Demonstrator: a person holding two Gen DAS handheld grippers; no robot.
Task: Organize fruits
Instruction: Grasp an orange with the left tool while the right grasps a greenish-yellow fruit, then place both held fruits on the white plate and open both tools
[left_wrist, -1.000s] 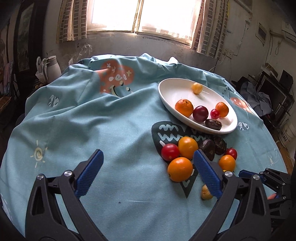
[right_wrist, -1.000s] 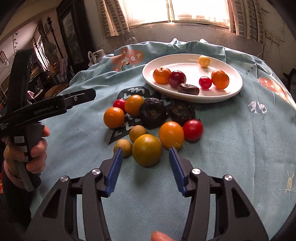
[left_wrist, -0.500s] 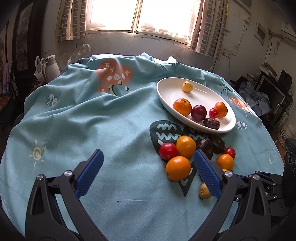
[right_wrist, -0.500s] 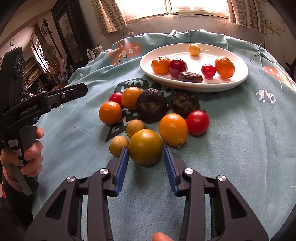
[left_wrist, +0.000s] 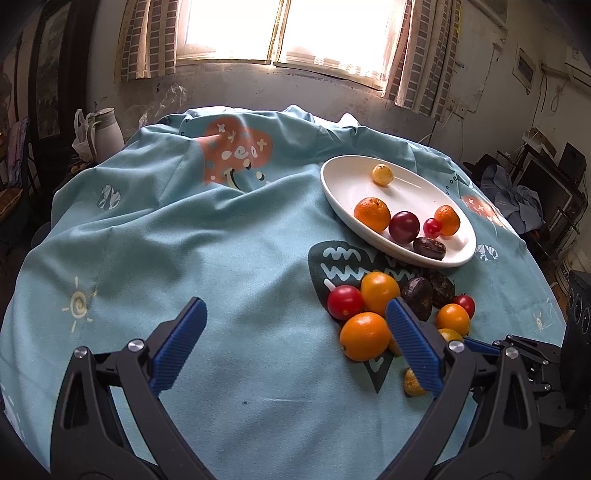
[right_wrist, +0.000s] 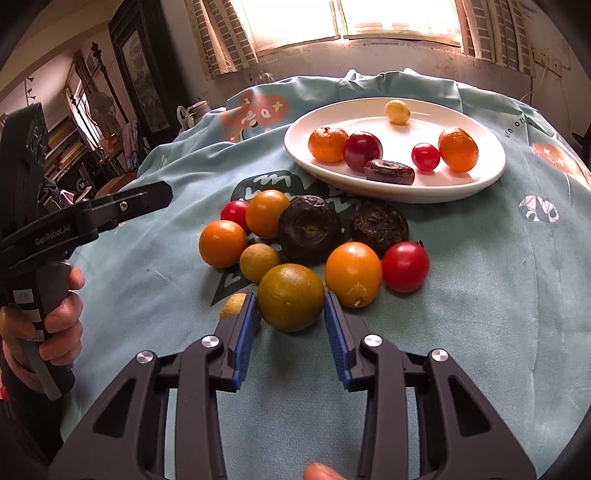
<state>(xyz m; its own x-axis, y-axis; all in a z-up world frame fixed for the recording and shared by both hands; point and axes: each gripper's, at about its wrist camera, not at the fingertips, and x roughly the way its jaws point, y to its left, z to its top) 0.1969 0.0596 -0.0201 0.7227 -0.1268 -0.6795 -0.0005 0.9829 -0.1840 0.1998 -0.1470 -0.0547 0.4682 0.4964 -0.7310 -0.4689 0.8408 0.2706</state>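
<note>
A white oval plate (right_wrist: 480, 122) holds several fruits; it also shows in the left wrist view (left_wrist: 343, 181). Loose fruits lie on the cloth in front of it: oranges, red tomatoes, two dark brown fruits and small yellow ones. My right gripper (right_wrist: 290, 308) has its blue pads on either side of a greenish-yellow orange (right_wrist: 290, 297), touching or nearly so; the orange rests on the cloth. My left gripper (left_wrist: 295, 336) is wide open and empty above the cloth, left of the pile. An orange (left_wrist: 364, 336) lies by its right finger.
A light blue printed tablecloth (left_wrist: 166, 240) covers the round table. A white jug (left_wrist: 107, 133) stands beyond the far left edge. Furniture and clutter stand on the right of the room. The left gripper also shows in the right wrist view (right_wrist: 122, 210).
My right gripper has moved forward and narrowed around the greenish-yellow orange. My left gripper has shifted slightly and stays wide open.
</note>
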